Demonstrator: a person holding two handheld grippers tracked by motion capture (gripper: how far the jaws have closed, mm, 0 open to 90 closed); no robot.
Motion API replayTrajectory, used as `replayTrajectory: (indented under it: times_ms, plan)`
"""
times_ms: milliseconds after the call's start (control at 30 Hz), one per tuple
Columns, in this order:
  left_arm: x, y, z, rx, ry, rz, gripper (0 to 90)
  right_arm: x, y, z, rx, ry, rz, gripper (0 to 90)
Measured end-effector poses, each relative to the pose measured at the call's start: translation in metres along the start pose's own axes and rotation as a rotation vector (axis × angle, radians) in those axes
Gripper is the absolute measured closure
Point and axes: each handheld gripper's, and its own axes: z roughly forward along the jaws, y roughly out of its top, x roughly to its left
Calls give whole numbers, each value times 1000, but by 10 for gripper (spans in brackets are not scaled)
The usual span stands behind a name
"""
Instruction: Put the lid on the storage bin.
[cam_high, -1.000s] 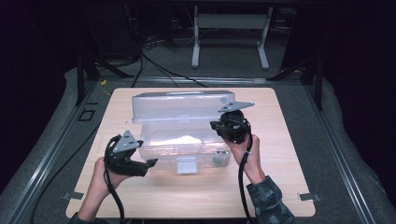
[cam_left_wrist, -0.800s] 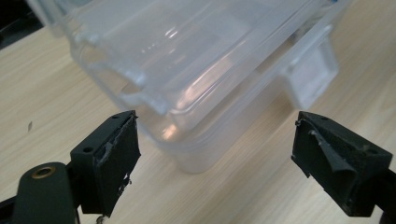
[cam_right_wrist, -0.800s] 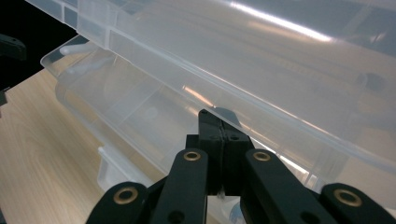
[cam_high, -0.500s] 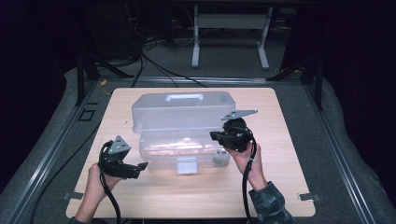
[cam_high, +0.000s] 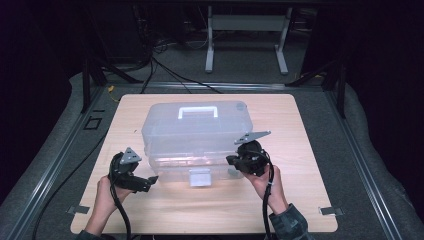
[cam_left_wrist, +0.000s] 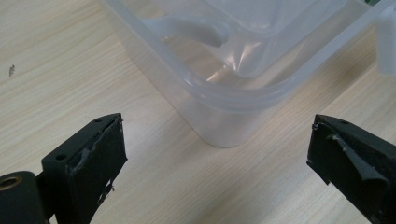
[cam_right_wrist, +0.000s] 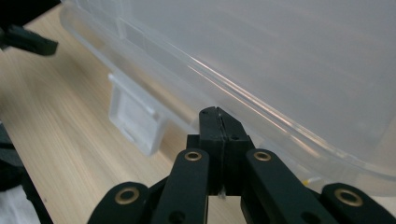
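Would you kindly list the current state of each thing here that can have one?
Clear plastic storage box: lid down, upright on the table.
White front latch: hanging down; whether fastened, cannot tell.
Left gripper: jaws wide open, just been opening, nothing between them.
Right gripper: jaws shut, empty.

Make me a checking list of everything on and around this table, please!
Surface: pale wooden tabletop, bare around the box.
Job's things: clear plastic storage box, lid closed, white handle on top, front latch hanging down.
Clutter: nothing seen.
Grippers: left gripper open, its fingers have just been opening, box corner ahead, nothing between them; right gripper shut, empty, at the box's front edge.
Cables: black gripper cable; floor cables behind.
Surroundings: grey floor mat, metal stand.
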Motion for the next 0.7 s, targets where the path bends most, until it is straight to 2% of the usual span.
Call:
replayTrajectory:
  times_ms: [100,167,300,367,400,433,500,600,667,700]
  plan:
    - [1,-2,-1,4,8,2,33,2,-11,7,50,16,-9,900]
    - [2,-4,-1,7,14,-6,26,4,-19,8,60,-9,-17,900]
    - [4,-10,-1,18,31,-17,9,1,-33,1,76,-30,-19,823]
    - [5,-14,0,31,53,-18,2,-4,-43,-3,61,-49,0,755]
    - [6,-17,1,40,57,-16,2,-8,-49,-4,58,-55,12,716]
    - [7,-19,2,38,60,-28,1,-13,-56,-5,53,-76,30,632]
    - [9,-22,6,48,61,-26,1,-26,-68,-7,49,-149,64,490]
    - [10,-23,10,57,58,-26,1,-49,-82,-10,19,-192,134,238]
    - [11,-23,13,60,58,-23,1,-59,-87,-10,9,-210,155,149]
    - [11,-23,14,66,54,-20,1,-62,-89,-10,10,-210,158,147]
